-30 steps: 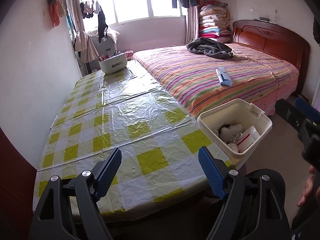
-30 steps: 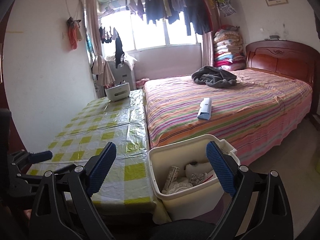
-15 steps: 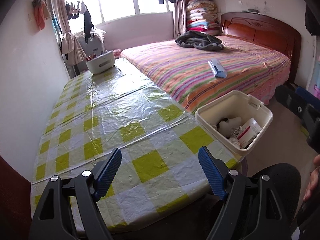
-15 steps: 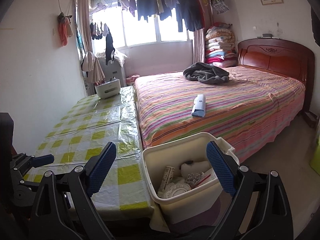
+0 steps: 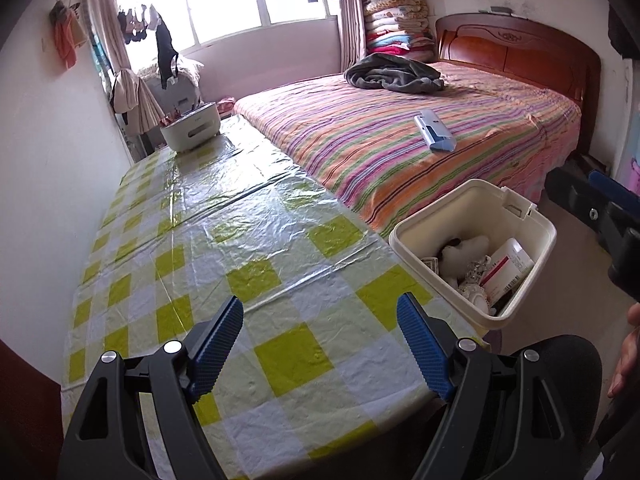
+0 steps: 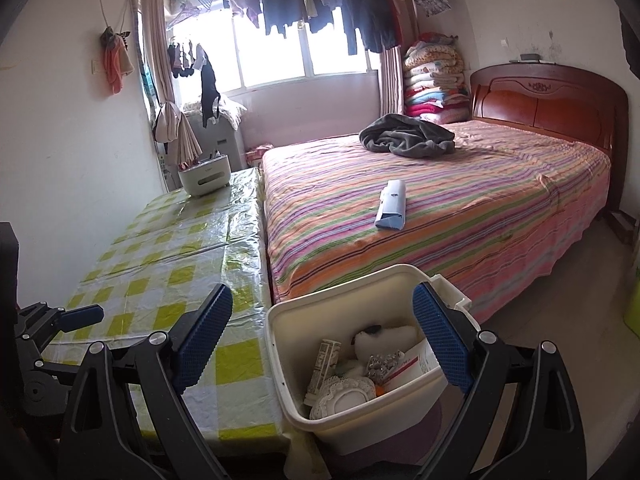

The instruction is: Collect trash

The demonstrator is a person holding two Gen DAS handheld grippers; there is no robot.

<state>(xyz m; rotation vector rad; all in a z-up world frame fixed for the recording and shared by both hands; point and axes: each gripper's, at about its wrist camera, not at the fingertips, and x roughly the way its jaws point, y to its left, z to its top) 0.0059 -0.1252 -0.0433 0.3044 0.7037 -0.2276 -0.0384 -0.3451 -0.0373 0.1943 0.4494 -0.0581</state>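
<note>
A cream waste bin (image 5: 532,256) (image 6: 280,364) stands beside the table's near right corner, holding crumpled paper, a white box and other scraps. On the striped bed lies a light blue and white box (image 5: 434,130) (image 6: 392,204). My left gripper (image 5: 320,336) hangs open and empty above the near end of the checked tablecloth (image 5: 240,248). My right gripper (image 6: 322,326) is open and empty just above the bin. The right gripper's blue tip (image 5: 616,196) shows at the left wrist view's right edge.
A white container (image 5: 192,128) (image 6: 204,176) sits at the table's far end. A grey blanket (image 6: 408,136) lies bunched on the bed near the wooden headboard (image 6: 548,104). Folded quilts are stacked in the corner, and laundry hangs at the window. Bare floor (image 6: 568,300) lies right of the bed.
Both grippers have drawn back and risen slightly, so the room and bin look lower and a little nearer. Both stay open and empty.
</note>
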